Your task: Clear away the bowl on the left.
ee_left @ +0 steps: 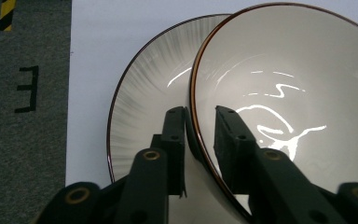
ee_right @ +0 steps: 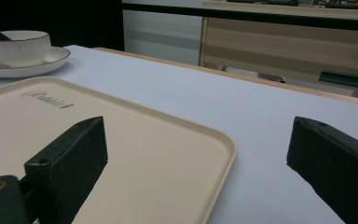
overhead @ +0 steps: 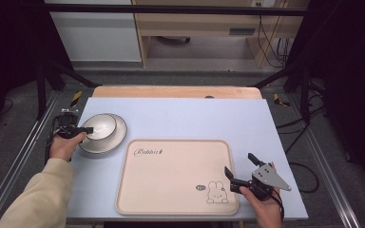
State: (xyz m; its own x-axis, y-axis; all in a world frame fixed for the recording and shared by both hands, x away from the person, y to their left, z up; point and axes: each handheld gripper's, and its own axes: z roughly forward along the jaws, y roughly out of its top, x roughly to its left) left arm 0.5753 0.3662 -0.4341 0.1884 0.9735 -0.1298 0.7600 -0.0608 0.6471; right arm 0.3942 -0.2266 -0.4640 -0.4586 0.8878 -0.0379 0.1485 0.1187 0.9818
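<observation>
Presently, we list the following.

Bowl [ee_left: 289,88]: white, glossy, dark-rimmed, seated on the plate [ee_left: 144,98] at the table's left side. Our left gripper [ee_left: 200,128] straddles the near wall of the bowl, one jaw outside and one inside; a little gap shows on each side of the rim, so we judge the jaws nearly closed but cannot tell that they press.

Plate: white, ribbed, wider than the bowl, close to the left edge of the mat [overhead: 190,114].

Tray [overhead: 171,180]: beige, bare, with a rabbit drawing at one corner; it lies at the centre front, its far left corner just beside the plate.

Right gripper [overhead: 241,172]: jaws spread wide, holding nothing, at the tray's right edge, one jaw over the tray and one over the mat.

Risks, as we judge them: a glazed wall pinched at one point may slip or swing the bowl when lifted; a tilt could knock it against the plate, or drag the plate toward the table edge, which lies near on that side.

Room: the mat behind and right of the tray is open, and so is the tray's whole face. The raised tray lip stands between bowl and tray, so any carry across needs height. The left edge gives us little margin.
</observation>
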